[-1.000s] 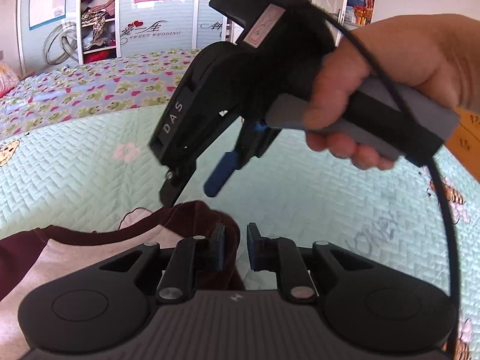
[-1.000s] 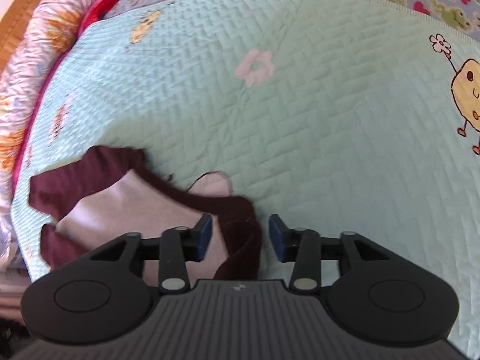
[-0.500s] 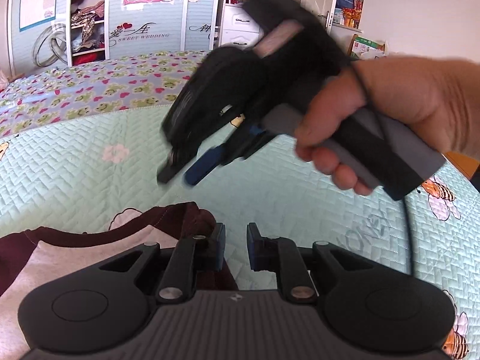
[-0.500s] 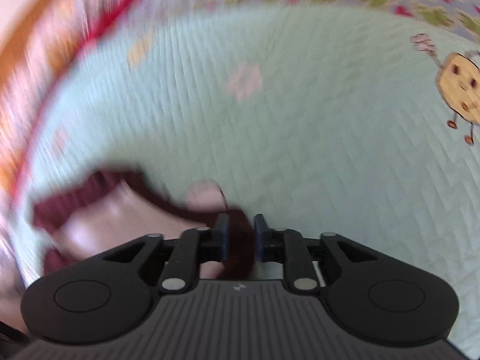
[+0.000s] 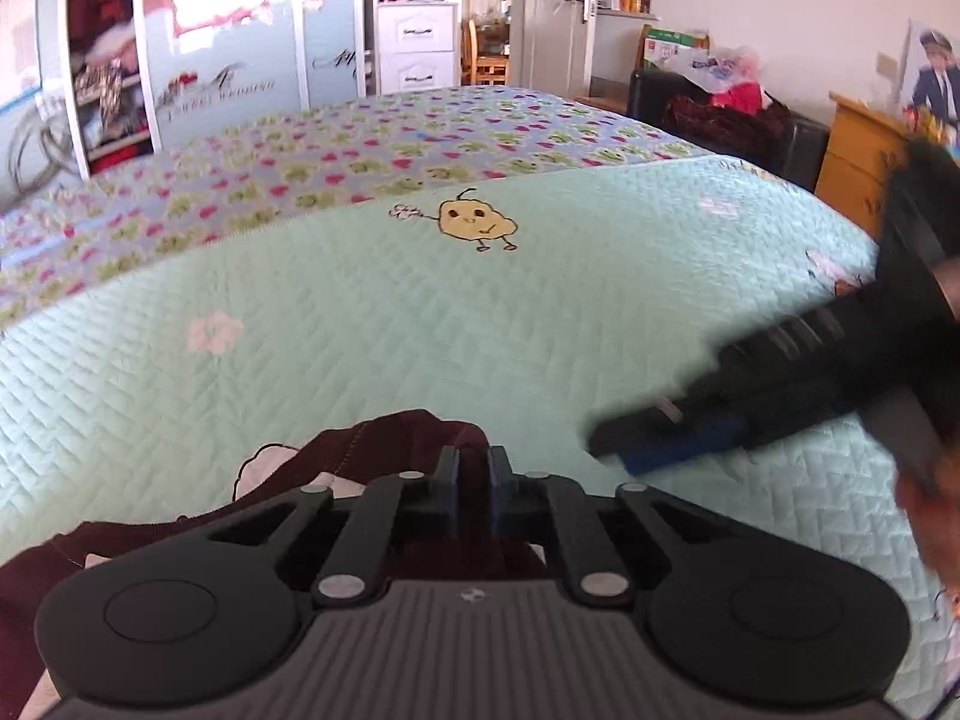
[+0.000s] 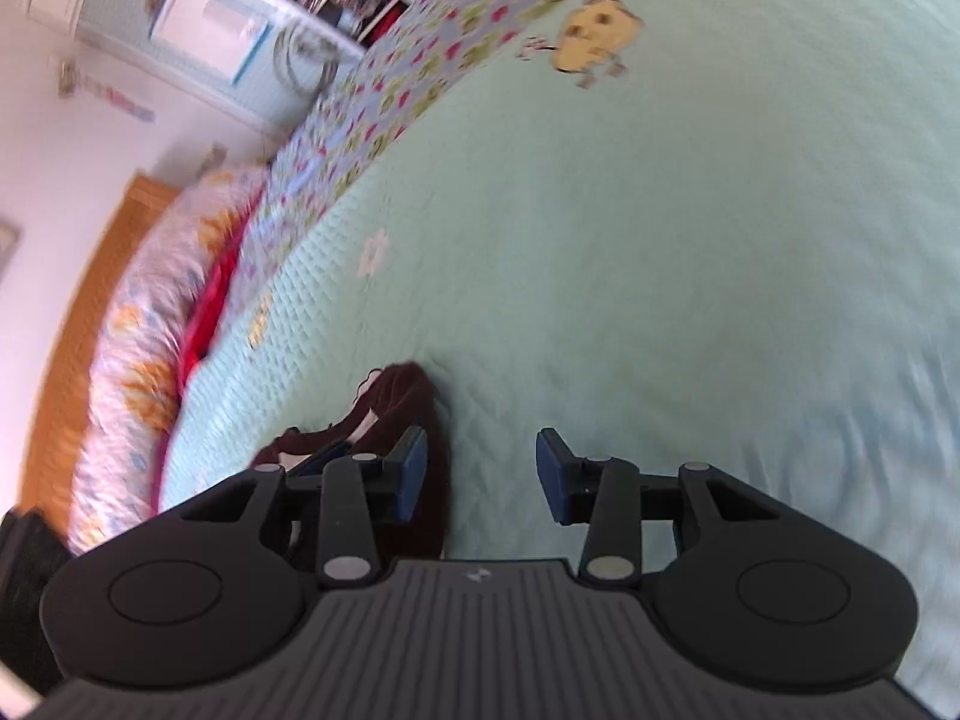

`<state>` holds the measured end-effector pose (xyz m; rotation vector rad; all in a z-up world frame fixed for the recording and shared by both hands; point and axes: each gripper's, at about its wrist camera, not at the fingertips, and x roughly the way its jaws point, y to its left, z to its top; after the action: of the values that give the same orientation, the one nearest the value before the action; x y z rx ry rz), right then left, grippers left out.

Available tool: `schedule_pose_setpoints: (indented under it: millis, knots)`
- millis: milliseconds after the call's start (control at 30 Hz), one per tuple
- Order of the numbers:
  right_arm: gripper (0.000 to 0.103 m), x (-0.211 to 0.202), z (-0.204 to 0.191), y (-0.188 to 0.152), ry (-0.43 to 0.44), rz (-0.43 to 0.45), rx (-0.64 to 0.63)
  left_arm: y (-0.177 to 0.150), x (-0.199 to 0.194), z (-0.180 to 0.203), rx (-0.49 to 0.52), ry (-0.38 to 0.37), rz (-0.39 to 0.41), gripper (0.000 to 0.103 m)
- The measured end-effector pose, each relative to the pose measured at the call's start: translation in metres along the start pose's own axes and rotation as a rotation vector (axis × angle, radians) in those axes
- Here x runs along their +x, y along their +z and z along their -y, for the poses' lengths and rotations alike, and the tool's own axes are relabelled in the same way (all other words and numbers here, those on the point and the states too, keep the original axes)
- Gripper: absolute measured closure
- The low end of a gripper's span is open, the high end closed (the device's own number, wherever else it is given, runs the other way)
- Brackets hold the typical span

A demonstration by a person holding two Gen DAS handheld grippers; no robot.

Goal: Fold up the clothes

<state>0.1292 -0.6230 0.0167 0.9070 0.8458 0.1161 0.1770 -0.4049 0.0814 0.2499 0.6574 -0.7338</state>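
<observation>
The maroon garment (image 5: 384, 450) with its pale pink panel is lying bunched on the mint-green quilted bedspread (image 5: 420, 324), at the near edge of the bed.

Left gripper (image 5: 474, 468): the jaws are closing and are now almost pressed together on a raised fold of the maroon cloth. One second ago a clear gap stood between the pads with the fabric just beyond them; that gap is now nearly gone, and the cloth is sitting between the fingertips (image 5: 449, 461).

Right gripper (image 6: 480, 468): the jaws are opening and are standing spread, with only bedspread visible between the pads. Half a second ago they were pinched close over the dark fabric. The garment's edge (image 6: 402, 402) is now lying just beside and behind the left-hand finger (image 6: 414, 468), not between the pads.

In the left wrist view, the right gripper was filling the upper centre of the picture, with the person's hand around its handle. It is now sitting low at the right edge (image 5: 678, 444), blurred, near the bedspread. The right wrist view is also rolled compared with before, with the floral blanket (image 6: 372, 114) now running diagonally.
</observation>
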Motion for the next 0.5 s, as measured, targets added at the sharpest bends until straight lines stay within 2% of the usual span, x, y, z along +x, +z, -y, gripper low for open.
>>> schedule_pose_setpoints:
  millis: [67, 233, 267, 333, 367, 500]
  knots:
    - [0.059, -0.004, 0.009, -0.012, 0.009, 0.015, 0.031, 0.002, -0.003, -0.011, -0.027, 0.005, 0.008, 0.094]
    - [0.059, -0.006, 0.006, -0.030, 0.021, 0.082, 0.014, -0.004, 0.003, -0.024, -0.004, 0.042, -0.028, 0.093]
    - [0.059, -0.005, 0.002, -0.032, 0.030, 0.104, 0.000, -0.009, 0.011, -0.025, 0.001, 0.050, -0.060, 0.093]
    - [0.059, -0.003, -0.008, -0.033, 0.053, 0.151, -0.042, -0.018, 0.022, -0.035, -0.078, 0.047, -0.097, 0.090]
    - [0.059, 0.000, -0.013, -0.032, 0.074, 0.166, -0.057, -0.022, 0.027, -0.040, -0.118, 0.046, -0.115, 0.085]
    - [0.058, 0.021, -0.016, -0.026, 0.168, 0.167, 0.016, -0.026, 0.024, -0.051, -0.219, 0.024, -0.104, 0.082]
